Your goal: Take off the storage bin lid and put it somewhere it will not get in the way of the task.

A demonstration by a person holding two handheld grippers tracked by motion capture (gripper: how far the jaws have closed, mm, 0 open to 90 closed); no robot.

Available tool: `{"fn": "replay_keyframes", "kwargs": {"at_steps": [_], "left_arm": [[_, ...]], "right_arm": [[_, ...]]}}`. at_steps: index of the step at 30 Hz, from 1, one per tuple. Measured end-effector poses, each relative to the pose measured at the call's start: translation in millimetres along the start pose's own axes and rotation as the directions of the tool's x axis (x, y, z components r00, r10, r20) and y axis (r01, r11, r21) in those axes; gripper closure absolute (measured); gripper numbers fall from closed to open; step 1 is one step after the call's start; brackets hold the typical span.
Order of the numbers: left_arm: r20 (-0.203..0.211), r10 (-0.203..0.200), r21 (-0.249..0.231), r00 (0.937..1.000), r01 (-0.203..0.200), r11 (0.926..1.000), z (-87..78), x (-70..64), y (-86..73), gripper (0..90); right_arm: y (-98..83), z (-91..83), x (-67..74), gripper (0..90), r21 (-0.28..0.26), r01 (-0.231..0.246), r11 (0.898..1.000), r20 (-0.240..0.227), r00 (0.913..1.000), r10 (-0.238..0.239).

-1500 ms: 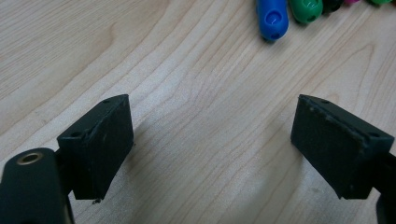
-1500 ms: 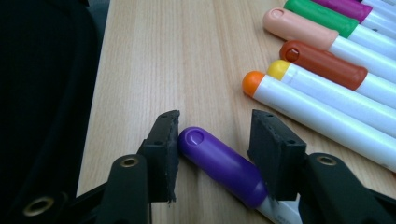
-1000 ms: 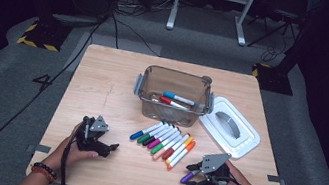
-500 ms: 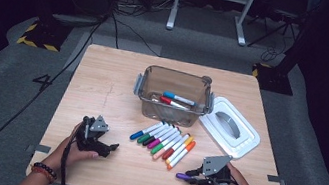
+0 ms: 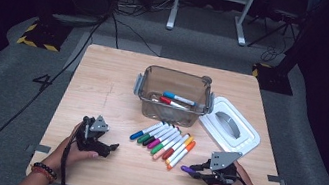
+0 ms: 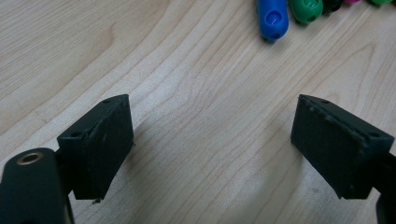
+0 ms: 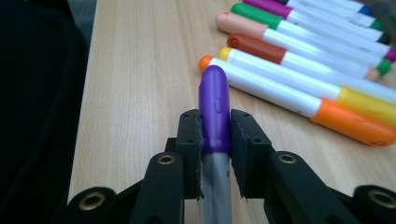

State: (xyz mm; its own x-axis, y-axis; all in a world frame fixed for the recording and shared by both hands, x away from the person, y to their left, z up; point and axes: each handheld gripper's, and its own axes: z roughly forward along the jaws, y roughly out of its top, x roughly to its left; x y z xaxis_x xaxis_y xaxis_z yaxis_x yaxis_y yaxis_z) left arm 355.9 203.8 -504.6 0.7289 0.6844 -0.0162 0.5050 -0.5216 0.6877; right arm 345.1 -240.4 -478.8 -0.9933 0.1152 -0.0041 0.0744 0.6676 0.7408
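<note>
Pale wood makes up the surface (image 5: 102,87), which stands on grey carpet and carries everything in play. Toward its far middle sits a clear brown plastic bin (image 5: 143,86) with a blue marker and a red marker lying inside; its white lid (image 5: 246,136) lies flat just to the bin's right. In front of the bin a row of markers (image 5: 164,140) lies side by side, slanted, blue at the left end and orange at the right.

At the near left, the left hand-held gripper (image 5: 110,148) rests low over bare wood, well apart from the row. In the left gripper view its jaws stand apart with nothing between them, though the frames show a wide gap, and the blue cap (image 6: 272,16) of the row's end marker lies beyond them.

At the near right, the right hand-held gripper (image 5: 196,171) has just closed its jaws and now pinches a purple marker (image 7: 215,109) at the base of its cap, the purple tip pointing left toward the middle of the surface, just beside the orange marker (image 7: 299,95).
</note>
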Motion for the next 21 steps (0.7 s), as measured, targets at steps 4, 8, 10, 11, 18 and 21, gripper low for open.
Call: {"fn": "replay_keyframes", "kwargs": {"at_steps": [4,8,10,11,18,21], "left_arm": [[0.000,0.000,0.000,1.0000,0.000,1.0000,0.0,0.0,0.0,13.5],[0.000,0.000,0.000,1.0000,0.000,1.0000,0.0,0.0,0.0,13.4],[0.000,0.001,-0.001,1.0000,-0.001,1.0000,0.1,0.1,0.0,13.4],[0.000,0.000,0.000,1.0000,0.000,1.0000,0.0,0.0,0.0,13.4],[0.000,0.000,0.000,1.0000,0.000,1.0000,0.0,0.0,0.0,13.4],[0.000,0.000,0.000,1.0000,0.000,1.0000,0.0,0.0,0.0,13.4]], "right_arm": [[1.3,-7.1,-2.9,74.8,-0.028,-0.017,0.999,0.035,0.9992,0.018],[3.7,-15.6,-5.0,74.8,-0.053,-0.022,0.998,0.068,0.9974,0.026],[5.3,-21.2,-6.6,74.8,-0.069,-0.025,0.997,0.090,0.9955,0.031],[6.6,-25.9,-7.9,74.9,-0.082,-0.029,0.996,0.105,0.9937,0.038],[18.2,-52.2,-14.2,74.9,-0.150,-0.031,0.988,0.185,0.9809,0.059],[27.4,-64.8,-17.9,74.8,-0.172,-0.020,0.985,0.217,0.9744,0.057]]}}
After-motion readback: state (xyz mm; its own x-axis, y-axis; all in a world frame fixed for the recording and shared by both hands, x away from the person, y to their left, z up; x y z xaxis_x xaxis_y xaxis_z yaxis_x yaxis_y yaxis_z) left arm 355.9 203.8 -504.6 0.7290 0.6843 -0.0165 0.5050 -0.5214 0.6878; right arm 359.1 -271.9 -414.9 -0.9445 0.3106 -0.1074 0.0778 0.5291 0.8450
